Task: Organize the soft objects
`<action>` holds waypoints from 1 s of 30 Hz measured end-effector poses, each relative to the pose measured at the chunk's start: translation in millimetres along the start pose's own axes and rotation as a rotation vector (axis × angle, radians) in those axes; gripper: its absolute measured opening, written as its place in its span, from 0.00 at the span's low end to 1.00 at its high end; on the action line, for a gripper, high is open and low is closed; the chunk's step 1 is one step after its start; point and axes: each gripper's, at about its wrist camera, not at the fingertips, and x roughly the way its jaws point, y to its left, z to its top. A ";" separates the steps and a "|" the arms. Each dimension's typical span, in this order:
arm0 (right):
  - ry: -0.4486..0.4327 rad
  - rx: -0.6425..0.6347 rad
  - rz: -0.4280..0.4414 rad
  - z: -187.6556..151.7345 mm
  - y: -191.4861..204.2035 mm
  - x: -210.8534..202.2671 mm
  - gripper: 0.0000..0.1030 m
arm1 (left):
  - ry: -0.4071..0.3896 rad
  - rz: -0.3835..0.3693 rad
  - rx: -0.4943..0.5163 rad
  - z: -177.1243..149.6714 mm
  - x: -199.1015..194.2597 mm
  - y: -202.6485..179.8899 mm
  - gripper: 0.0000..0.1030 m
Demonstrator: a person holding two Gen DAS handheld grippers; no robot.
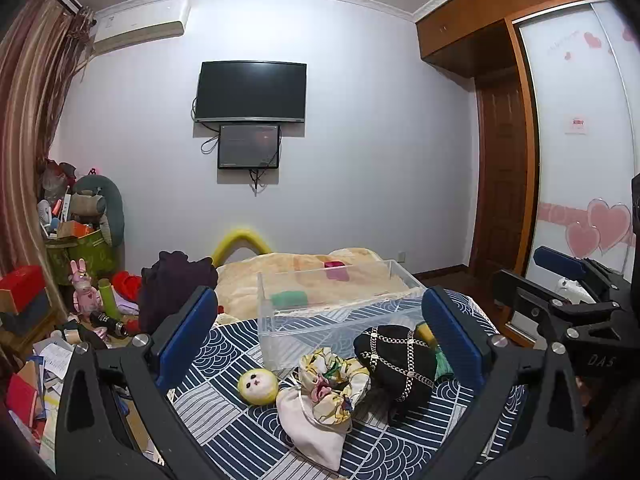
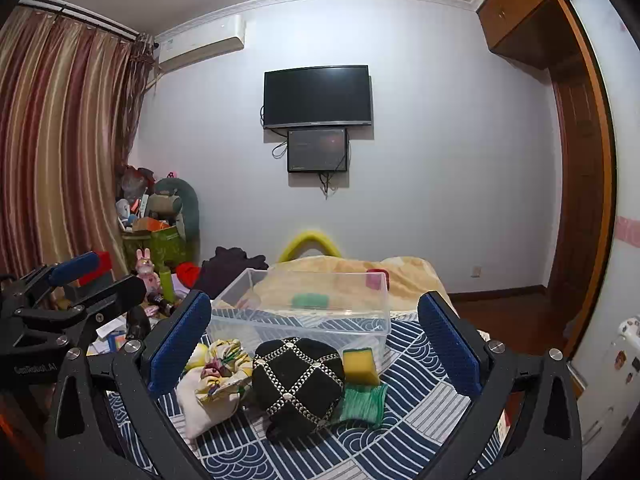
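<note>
Soft objects lie on the blue patterned bedspread (image 1: 248, 432): a yellow doll head (image 1: 257, 387), a white drawstring pouch (image 1: 312, 428), a floral cloth bundle (image 1: 330, 380), a black studded hat (image 1: 396, 360) (image 2: 298, 380), a yellow sponge (image 2: 361, 366) and a green cloth (image 2: 362, 402). A clear plastic bin (image 1: 340, 308) (image 2: 304, 312) stands behind them, holding a green sponge (image 1: 289, 299) and a pink one (image 1: 336, 270). My left gripper (image 1: 320, 340) is open above the pouch and bundle. My right gripper (image 2: 316, 352) is open above the hat.
A beige blanket (image 1: 280, 276) covers the far end of the bed. Clutter, toys and boxes (image 1: 80, 280) fill the floor at left. A dark garment (image 1: 176, 284) lies at the bed's left edge. A wardrobe (image 1: 560, 140) stands at right.
</note>
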 end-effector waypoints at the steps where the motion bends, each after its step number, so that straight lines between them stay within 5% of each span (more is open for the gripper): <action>1: -0.001 0.000 0.000 0.0 0.2 -0.3 1.00 | 0.001 -0.001 0.001 -0.4 0.1 -0.3 1.00; 30: -0.001 0.012 0.007 1.2 0.0 -2.8 1.00 | -0.006 0.005 -0.003 1.8 -0.3 0.5 1.00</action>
